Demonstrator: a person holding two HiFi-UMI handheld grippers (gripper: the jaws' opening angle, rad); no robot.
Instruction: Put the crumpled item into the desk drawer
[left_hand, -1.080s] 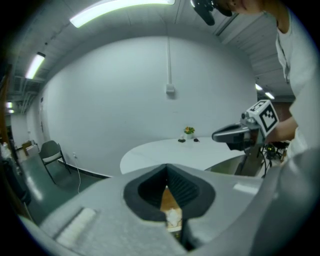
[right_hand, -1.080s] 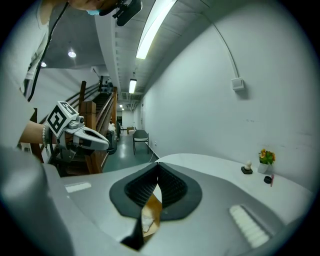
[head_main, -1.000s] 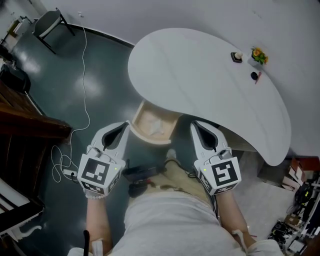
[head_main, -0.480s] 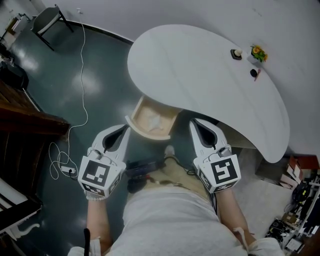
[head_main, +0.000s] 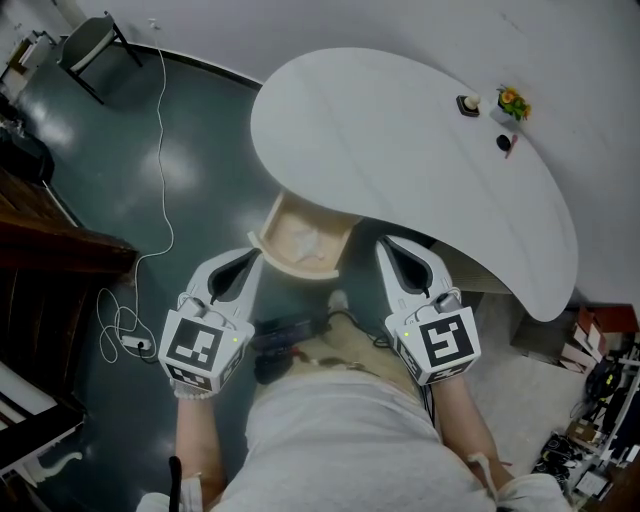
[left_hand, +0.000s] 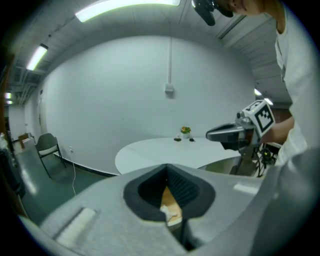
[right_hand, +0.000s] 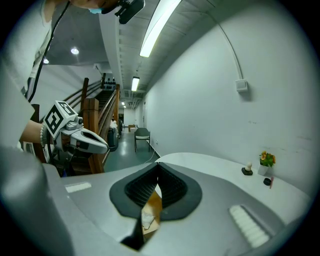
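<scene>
The wooden desk drawer (head_main: 268, 240) stands pulled out from under the white desk (head_main: 400, 150). A crumpled white item (head_main: 312, 238) lies inside it, apart from both grippers. My left gripper (head_main: 252, 256) hangs shut and empty just left of the drawer's near corner. My right gripper (head_main: 384, 245) is also shut and empty, right of the drawer under the desk's edge. Through the slit between the left gripper's jaws I see the crumpled item (left_hand: 168, 213) on the drawer floor (left_hand: 169, 199). The right gripper view shows the same crumpled item (right_hand: 147, 219).
A small plant (head_main: 513, 102) and two small dark objects (head_main: 468, 104) stand at the desk's far edge. A chair (head_main: 85, 45) is at the far left. A white cable (head_main: 150, 250) trails over the dark floor. Wooden stairs (head_main: 50, 255) rise on the left.
Both grippers stay almost where they were, still shut. The head view has shifted a little, so desk and drawer sit slightly higher in the picture.
</scene>
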